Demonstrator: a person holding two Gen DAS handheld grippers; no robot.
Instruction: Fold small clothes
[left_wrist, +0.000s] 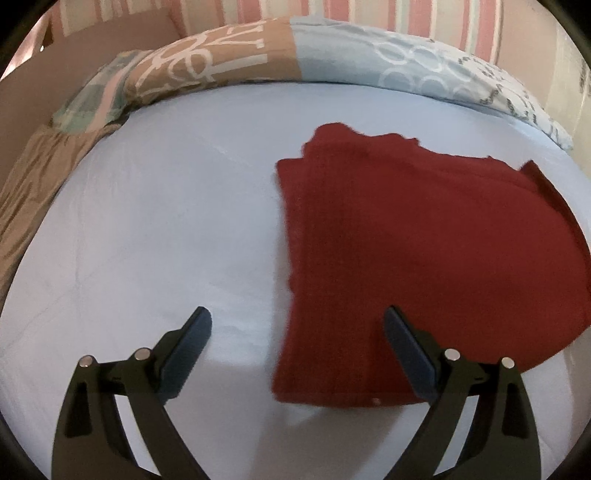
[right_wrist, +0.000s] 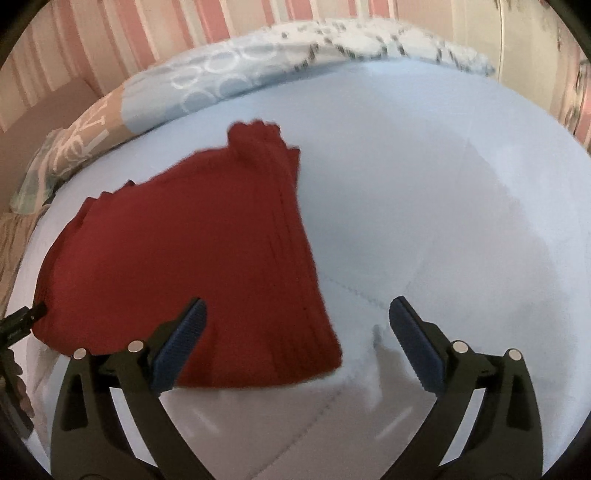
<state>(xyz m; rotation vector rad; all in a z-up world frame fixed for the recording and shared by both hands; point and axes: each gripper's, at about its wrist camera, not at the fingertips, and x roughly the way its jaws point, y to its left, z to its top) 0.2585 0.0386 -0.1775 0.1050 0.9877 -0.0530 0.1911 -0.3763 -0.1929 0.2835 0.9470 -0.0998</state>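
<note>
At the bottom of the left wrist view, the left gripper (left_wrist: 297, 321) has its two fingers wide apart, and nothing is clamped between them. Its left finger (left_wrist: 192, 336) stands over bare sheet, and its right finger (left_wrist: 402, 339) stands in front of the lower part of the red garment (left_wrist: 424, 266); if it touches the cloth I cannot tell. The garment lies folded and flat on the light blue bed sheet (left_wrist: 147, 221), in the right half of this frame, with its near edge close to the gripper.

In the right wrist view, the right gripper (right_wrist: 297, 312) is also spread wide and holds nothing. Its left finger (right_wrist: 184, 332) is in front of the near edge of the red garment (right_wrist: 184, 258), and its right finger (right_wrist: 410, 332) is over the bare bed sheet (right_wrist: 443, 203). Here the garment fills the left and middle of the frame. At the left edge, a dark tip of the other gripper (right_wrist: 26, 317) shows beside the cloth.

Farther back, a patterned duvet (left_wrist: 332, 59) in brown, light blue and white lies bunched along the far side of the bed. Behind it, at the top of both frames, there is a wall with pink and cream stripes (left_wrist: 369, 14).
</note>
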